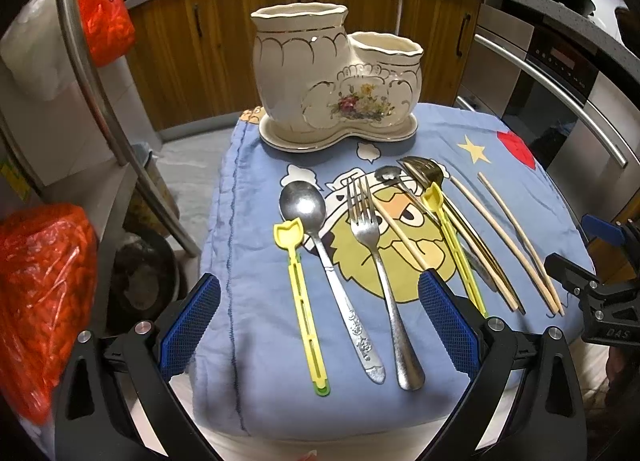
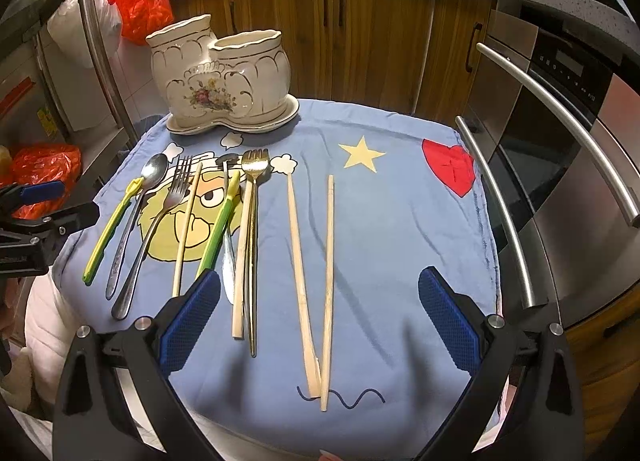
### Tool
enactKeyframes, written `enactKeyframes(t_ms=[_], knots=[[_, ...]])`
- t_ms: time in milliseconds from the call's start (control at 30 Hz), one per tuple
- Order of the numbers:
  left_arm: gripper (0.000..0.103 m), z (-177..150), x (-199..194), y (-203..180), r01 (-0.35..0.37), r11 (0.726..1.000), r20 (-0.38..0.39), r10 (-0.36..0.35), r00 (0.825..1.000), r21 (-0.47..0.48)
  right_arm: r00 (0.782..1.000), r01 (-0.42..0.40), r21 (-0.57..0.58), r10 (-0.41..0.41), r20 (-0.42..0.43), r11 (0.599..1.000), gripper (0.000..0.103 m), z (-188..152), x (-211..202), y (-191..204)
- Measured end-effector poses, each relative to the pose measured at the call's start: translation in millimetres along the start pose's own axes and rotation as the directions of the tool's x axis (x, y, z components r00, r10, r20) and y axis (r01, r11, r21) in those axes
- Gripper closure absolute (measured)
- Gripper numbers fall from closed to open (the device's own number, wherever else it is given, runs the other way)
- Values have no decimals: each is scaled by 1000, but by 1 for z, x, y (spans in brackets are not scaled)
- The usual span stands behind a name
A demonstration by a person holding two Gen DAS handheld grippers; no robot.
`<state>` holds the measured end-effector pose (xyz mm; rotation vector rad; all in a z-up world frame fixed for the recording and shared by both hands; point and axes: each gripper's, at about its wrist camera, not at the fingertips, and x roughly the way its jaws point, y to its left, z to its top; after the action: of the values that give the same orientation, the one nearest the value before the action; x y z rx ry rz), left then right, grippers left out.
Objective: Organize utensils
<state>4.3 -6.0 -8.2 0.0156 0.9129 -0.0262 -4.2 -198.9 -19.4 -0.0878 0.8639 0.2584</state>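
Your right gripper [image 2: 319, 325] hangs with jaws wide apart above the near edge of the blue cloth [image 2: 400, 221], holding nothing. Between its pads lie two wooden chopsticks [image 2: 310, 285], their near ends crossing toward 6 o'clock. At 9 to 10 o'clock you have the utensil row: a yellow-green stick [image 2: 110, 225], a steel spoon [image 2: 136, 213], a steel fork [image 2: 154, 229] and a gold fork [image 2: 253, 229]. The cream ceramic holder [image 2: 220, 81] stands upright at 11 o'clock on its saucer. Your left gripper [image 2: 44, 197] shows at 9 o'clock; its jaw state cannot be read.

The utensils [image 1: 372, 245] lie side by side on the cloth [image 1: 248, 381]. Behind them stands the holder [image 1: 332, 81]. Two chopsticks [image 2: 316, 281] lie rightmost.
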Motion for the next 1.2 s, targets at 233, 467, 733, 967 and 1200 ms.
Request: enactKeyframes(t_ms=[233, 467, 733, 967, 1200], knots=[[5, 3, -1, 0, 3, 1000, -1, -3, 1000, -1, 1000, 4, -4, -4, 3, 1000, 5, 3, -1, -2], [5, 3, -1, -1, 8, 1000, -7, -8, 1000, -4, 1000, 7, -3, -7, -1, 1000, 5, 2, -1, -2], [5, 1, 1, 0, 13, 1000, -12, -13, 1000, -7, 1000, 9, 3, -9, -5, 1000, 5, 0, 1, -2], [5, 0, 2, 1, 15, 1000, -14, -15, 1000, -8, 1000, 8, 8, -8, -8, 1000, 5, -2, 3, -3], [5, -1, 4, 1, 15, 1000, -17, -15, 1000, -8, 1000, 9, 11, -9, -11, 1000, 5, -4, 5, -3]])
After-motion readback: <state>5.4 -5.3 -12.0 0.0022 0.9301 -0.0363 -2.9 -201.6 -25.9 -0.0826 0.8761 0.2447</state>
